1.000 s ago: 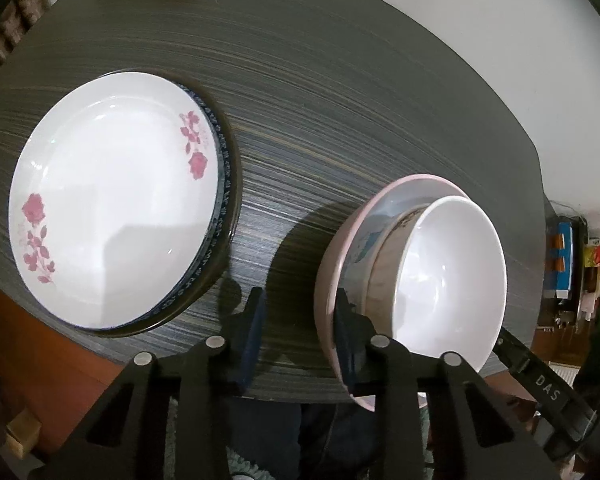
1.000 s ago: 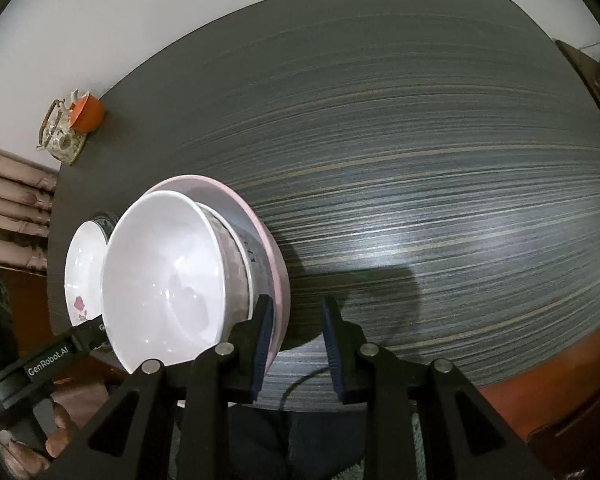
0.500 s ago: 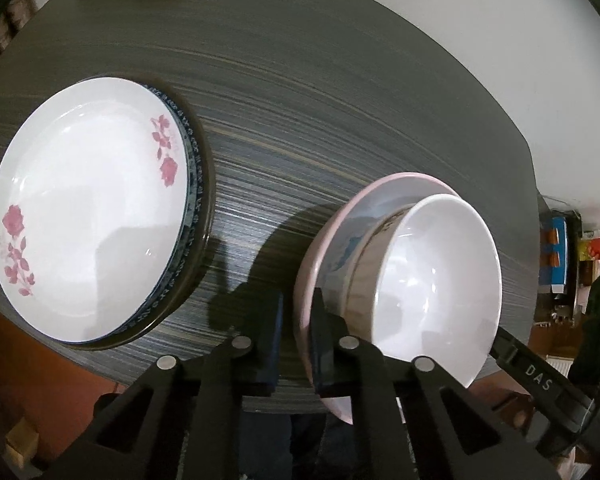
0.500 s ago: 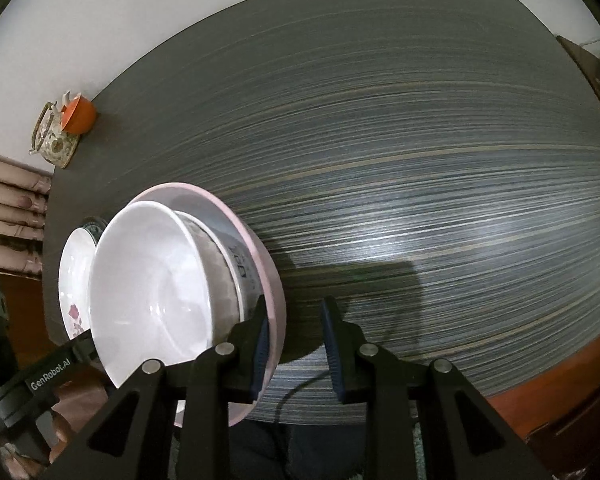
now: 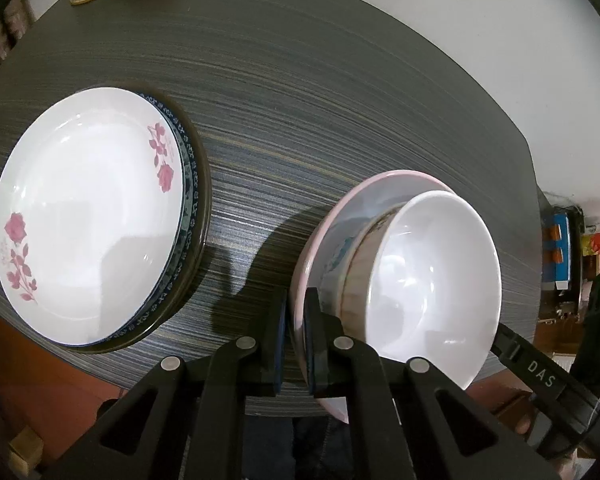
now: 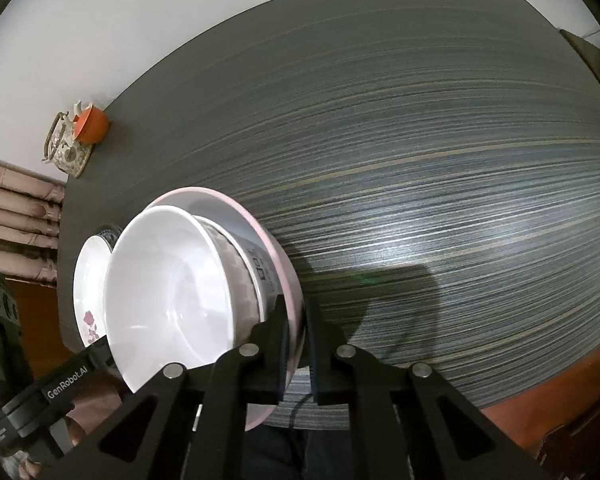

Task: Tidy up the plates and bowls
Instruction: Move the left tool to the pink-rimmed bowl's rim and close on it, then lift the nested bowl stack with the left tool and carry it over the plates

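Note:
A pink-rimmed plate (image 5: 366,196) carries a patterned bowl (image 5: 362,258) with a white bowl (image 5: 432,280) nested in it. My left gripper (image 5: 296,338) is shut on the plate's near-left rim. My right gripper (image 6: 296,344) is shut on the same plate (image 6: 268,240) at its right rim; the white bowl (image 6: 172,300) fills the left of that view. The stack is held over the table's front edge. A white plate with pink flowers (image 5: 84,212) lies on a blue-patterned plate (image 5: 190,200) and a dark plate at the left.
The dark striped table (image 6: 420,160) stretches away to the right. A floral teapot with an orange cup (image 6: 76,140) stands at the far left corner by the white wall. The table's front edge and an orange-brown surface (image 6: 540,384) lie below.
Both grippers have closed onto the pink plate's rim from either side. The bowl stack has shifted slightly in both views.

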Demonstrator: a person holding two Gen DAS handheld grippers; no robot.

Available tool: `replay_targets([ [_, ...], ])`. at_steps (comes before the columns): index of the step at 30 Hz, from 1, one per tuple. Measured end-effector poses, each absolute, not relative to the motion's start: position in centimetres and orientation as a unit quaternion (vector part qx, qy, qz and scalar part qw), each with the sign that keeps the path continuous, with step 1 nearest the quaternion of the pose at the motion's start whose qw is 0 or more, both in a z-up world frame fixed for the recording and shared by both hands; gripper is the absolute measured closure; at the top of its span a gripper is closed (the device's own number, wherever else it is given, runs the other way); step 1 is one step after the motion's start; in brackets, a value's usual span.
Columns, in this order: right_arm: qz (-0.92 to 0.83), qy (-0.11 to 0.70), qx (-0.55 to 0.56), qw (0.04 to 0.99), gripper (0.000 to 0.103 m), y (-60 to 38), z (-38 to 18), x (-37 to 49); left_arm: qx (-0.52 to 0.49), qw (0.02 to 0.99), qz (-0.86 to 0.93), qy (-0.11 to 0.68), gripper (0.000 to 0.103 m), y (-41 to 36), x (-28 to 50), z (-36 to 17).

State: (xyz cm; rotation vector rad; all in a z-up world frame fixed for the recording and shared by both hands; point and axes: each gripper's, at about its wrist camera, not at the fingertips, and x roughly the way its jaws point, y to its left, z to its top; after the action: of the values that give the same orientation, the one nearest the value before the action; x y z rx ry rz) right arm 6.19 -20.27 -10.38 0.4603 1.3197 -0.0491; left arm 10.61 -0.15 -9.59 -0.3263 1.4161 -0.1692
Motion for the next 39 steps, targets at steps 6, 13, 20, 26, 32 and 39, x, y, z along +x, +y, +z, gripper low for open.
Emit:
replay_targets([
  [6, -0.027, 0.605, 0.215, 0.766, 0.095, -20.1, -10.4, 6.1, -0.142, 0.747, -0.076, 0.645, 0.099, -0.6, 10.4, -9.3],
  [13, -0.03, 0.604, 0.214, 0.767, 0.095, -19.8, -10.3, 6.2, -0.136, 0.752, -0.076, 0.641, 0.099, -1.8, 10.4, -9.0],
  [20, -0.033, 0.601, 0.211, 0.77, 0.095, -19.6, -10.1, 6.2, -0.134, 0.754, -0.078, 0.639, 0.099, -2.0, 10.2, -8.9],
  [26, -0.033, 0.595, 0.208, 0.776, 0.095, -19.5, -9.4, 6.4, -0.133, 0.759, -0.081, 0.633, 0.099, -1.7, 10.3, -8.4],
  [32, -0.028, 0.591, 0.2, 0.781, 0.095, -18.5, -8.5, 7.3, -0.135, 0.764, -0.08, 0.626, 0.099, -1.3, 10.4, -7.6],
  [39, -0.012, 0.585, 0.184, 0.79, 0.095, -16.4, -6.8, 8.7, -0.142, 0.773, -0.07, 0.615, 0.099, 0.5, 10.1, -6.3],
])
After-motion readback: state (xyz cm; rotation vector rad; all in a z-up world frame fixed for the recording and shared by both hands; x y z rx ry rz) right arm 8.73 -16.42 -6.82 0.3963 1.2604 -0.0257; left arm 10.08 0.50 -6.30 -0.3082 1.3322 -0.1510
